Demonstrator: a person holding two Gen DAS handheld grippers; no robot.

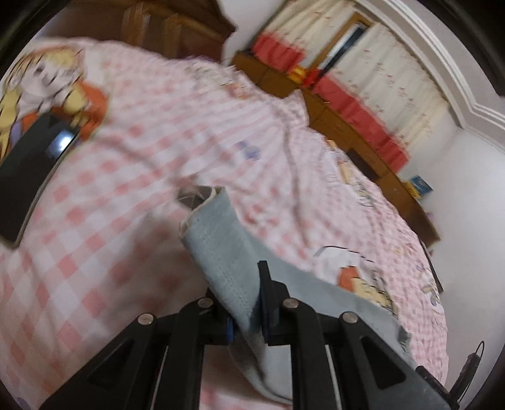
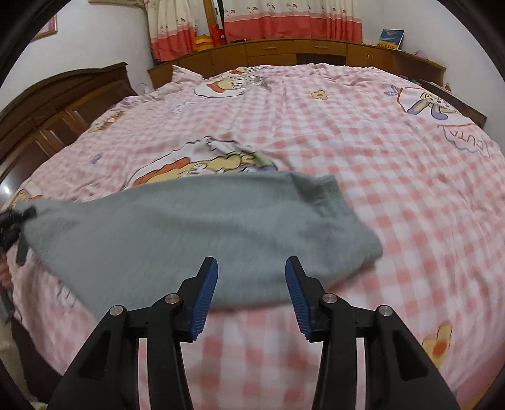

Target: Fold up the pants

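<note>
Grey-blue pants [image 2: 189, 227] lie stretched sideways across the pink checked bed sheet [image 2: 394, 164], with one end folded over at the right. My right gripper [image 2: 251, 268] hovers over their near edge, open, and its blue pads [image 2: 206, 299] hold nothing. In the left wrist view my left gripper [image 1: 246, 302] is shut on a ribbed edge of the pants [image 1: 221, 239], and the cloth rises up from the bed between the jaws and drapes to the right. A dark blurred shape [image 2: 11, 224] sits at the pants' left end in the right wrist view.
A flat black glossy object [image 1: 28, 176] lies on the sheet at the left. A dark wooden headboard [image 2: 47, 104] borders the bed's left side, and low wooden cabinets [image 2: 284, 53] with red-and-cream curtains [image 2: 284, 19] run behind it. White walls lie beyond.
</note>
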